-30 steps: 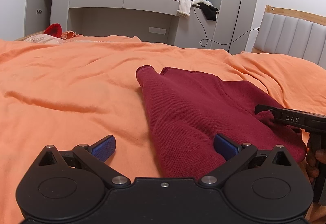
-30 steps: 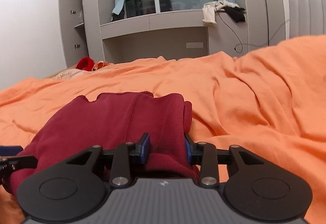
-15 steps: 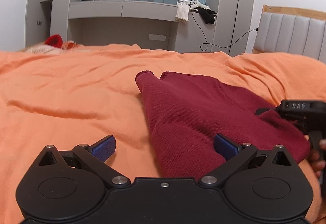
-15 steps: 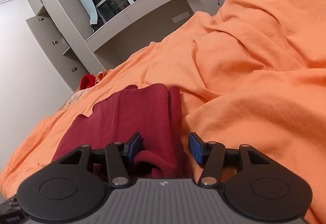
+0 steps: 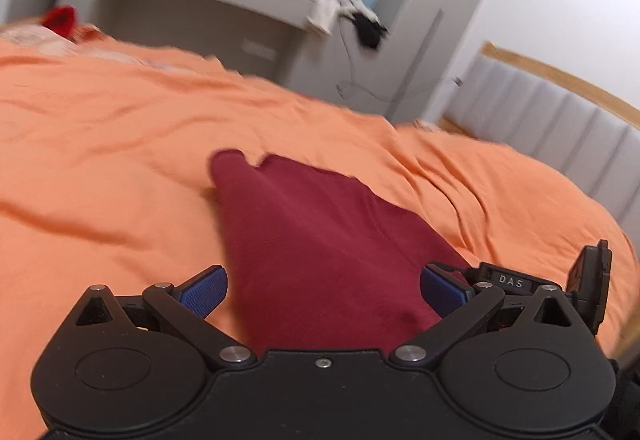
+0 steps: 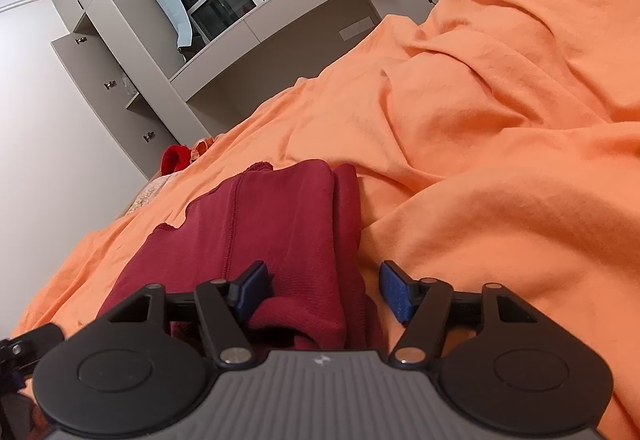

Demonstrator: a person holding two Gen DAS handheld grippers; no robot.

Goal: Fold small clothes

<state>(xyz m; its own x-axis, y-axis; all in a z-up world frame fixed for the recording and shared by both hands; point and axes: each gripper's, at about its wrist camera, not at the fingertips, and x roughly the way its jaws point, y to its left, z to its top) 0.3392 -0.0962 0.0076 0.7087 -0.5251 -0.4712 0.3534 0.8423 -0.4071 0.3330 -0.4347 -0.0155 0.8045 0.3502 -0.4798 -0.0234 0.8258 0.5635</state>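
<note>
A dark red knit garment [image 5: 320, 240] lies folded lengthwise on the orange bed cover [image 5: 100, 159]. My left gripper [image 5: 322, 290] is open, its blue pads spread wide over the garment's near end. In the right wrist view the same garment [image 6: 280, 224] shows a seam and a folded right edge. My right gripper [image 6: 326, 290] is open, with the garment's near right edge lying loose between its pads. The right gripper's body [image 5: 560, 280] shows at the right of the left wrist view.
The orange cover [image 6: 500, 159] is rumpled into ridges to the right. A grey padded headboard [image 5: 560, 127] stands at the right. Grey cabinets and a window ledge [image 6: 280, 19] with draped clothes are behind the bed. A red item [image 6: 174, 157] lies far left.
My right gripper has opened and let go of the garment's edge, which it pinched a second ago. Both views have tilted; the left gripper has shifted toward the right one.
</note>
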